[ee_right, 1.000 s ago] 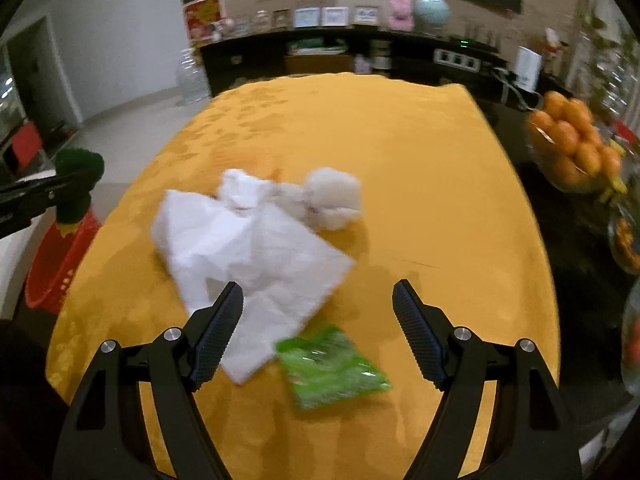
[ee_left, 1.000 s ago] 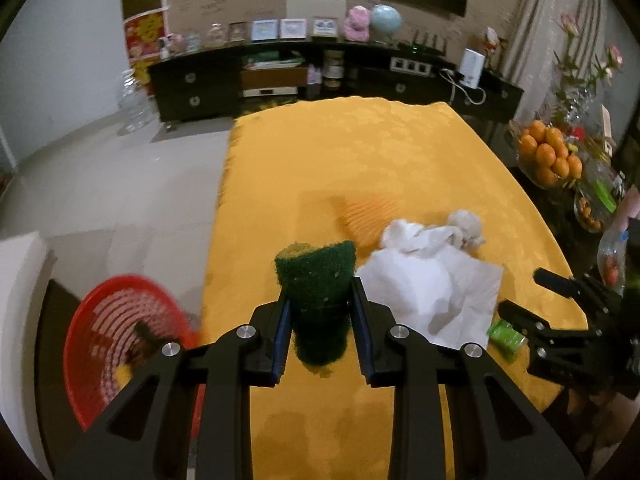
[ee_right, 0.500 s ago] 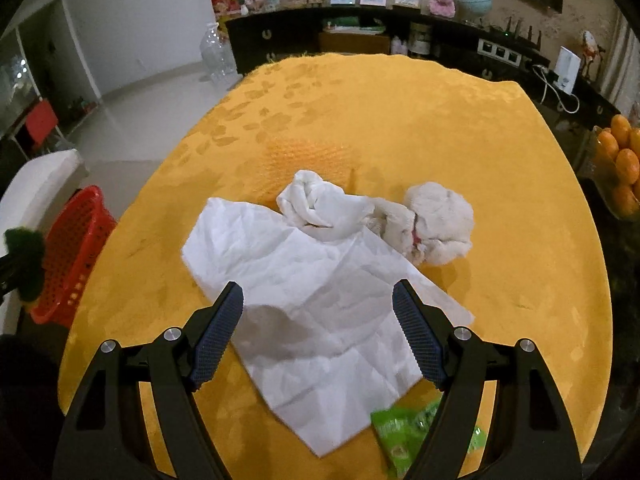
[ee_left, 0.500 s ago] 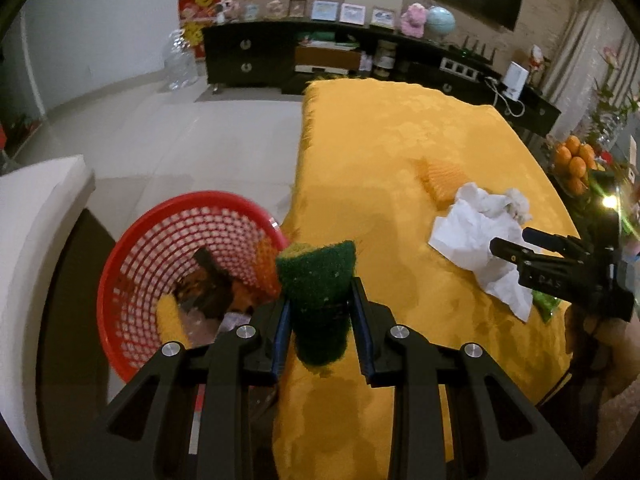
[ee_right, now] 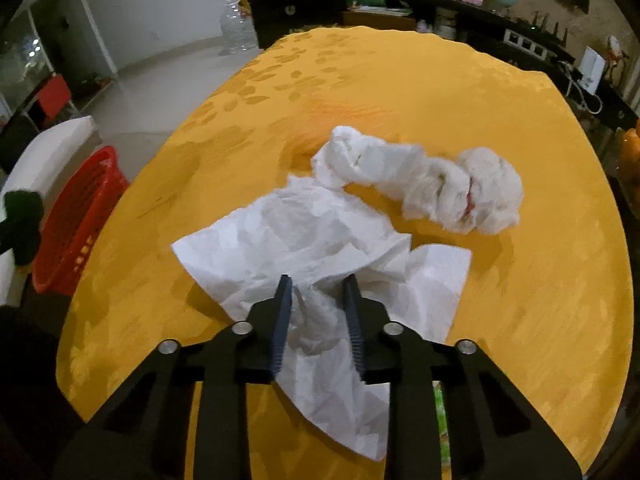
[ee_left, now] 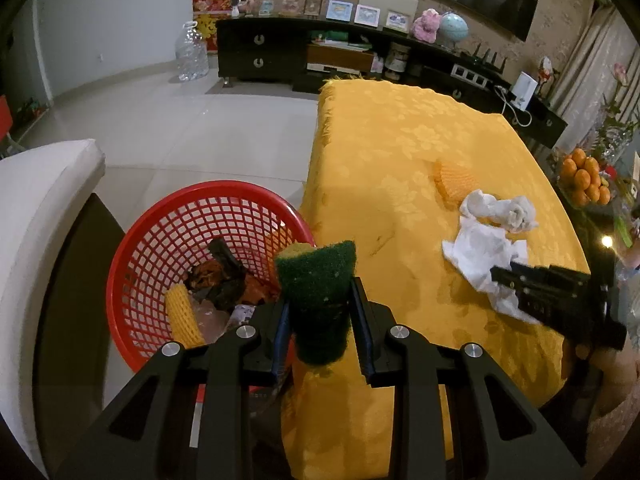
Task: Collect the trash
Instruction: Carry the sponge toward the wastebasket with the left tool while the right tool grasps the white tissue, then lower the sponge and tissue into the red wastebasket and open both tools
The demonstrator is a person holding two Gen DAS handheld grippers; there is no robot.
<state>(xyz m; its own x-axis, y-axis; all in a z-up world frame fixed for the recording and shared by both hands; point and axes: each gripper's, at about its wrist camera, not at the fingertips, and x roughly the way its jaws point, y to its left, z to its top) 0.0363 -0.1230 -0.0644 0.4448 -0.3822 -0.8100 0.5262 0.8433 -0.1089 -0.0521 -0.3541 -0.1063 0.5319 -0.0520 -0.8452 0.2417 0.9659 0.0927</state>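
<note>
My left gripper (ee_left: 320, 312) is shut on a green and yellow sponge (ee_left: 318, 292) and holds it above the table's left edge, beside the red basket (ee_left: 160, 232) on the floor. The basket holds several scraps, a yellow foam net among them. My right gripper (ee_right: 318, 300) is shut on a bunched fold of the white paper sheet (ee_right: 312, 236) lying on the yellow tablecloth (ee_right: 400, 80). A twisted white tissue wad (ee_right: 452, 184) lies just beyond the sheet. The right gripper also shows in the left wrist view (ee_left: 520, 284).
An orange foam net (ee_left: 454, 174) lies on the cloth beyond the tissue. A green wrapper (ee_right: 440, 408) peeks out under my right gripper. A white seat (ee_left: 36, 200) stands left of the basket. A bowl of oranges (ee_left: 584, 176) stands to the right.
My right gripper has moved forward over the paper sheet and closed on it. My left gripper still holds the sponge and has edged a little nearer the basket.
</note>
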